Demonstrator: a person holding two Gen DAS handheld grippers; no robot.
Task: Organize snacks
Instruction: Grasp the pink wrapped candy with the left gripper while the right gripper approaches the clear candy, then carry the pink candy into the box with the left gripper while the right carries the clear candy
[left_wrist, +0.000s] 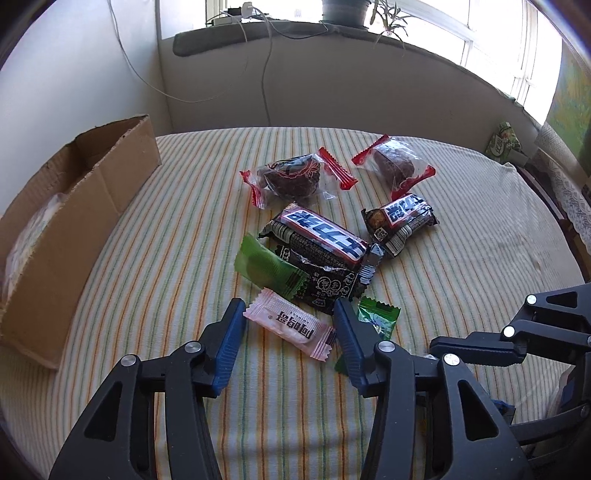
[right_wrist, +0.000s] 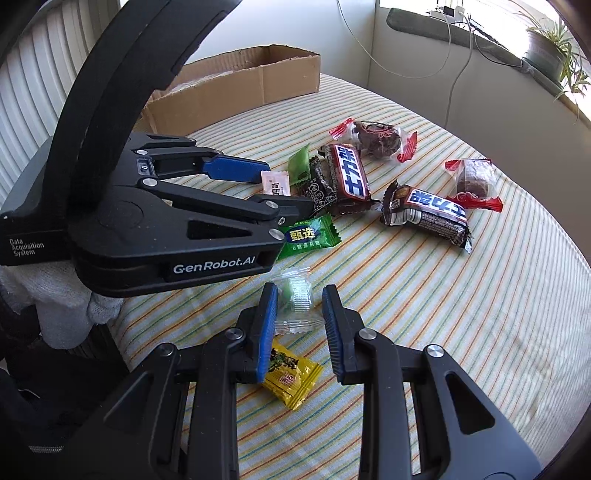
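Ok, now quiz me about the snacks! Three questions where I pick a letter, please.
1. Where is the pink candy?
A. In the cardboard box
B. Between the left gripper's two blue pads
C. On the windowsill

2. How many snacks have see-through wrappers with red ends?
A. Two
B. Four
C. Six

3. How is the cardboard box?
A. Taped shut
B. Squashed flat
C. Open at the top

Answers:
1. B: the pink candy lies on the striped cloth inside the open left gripper.
2. A: one red-ended snack sits beside a second one, and there are no more.
3. C: the cardboard box stands with its top open, so you can see inside.
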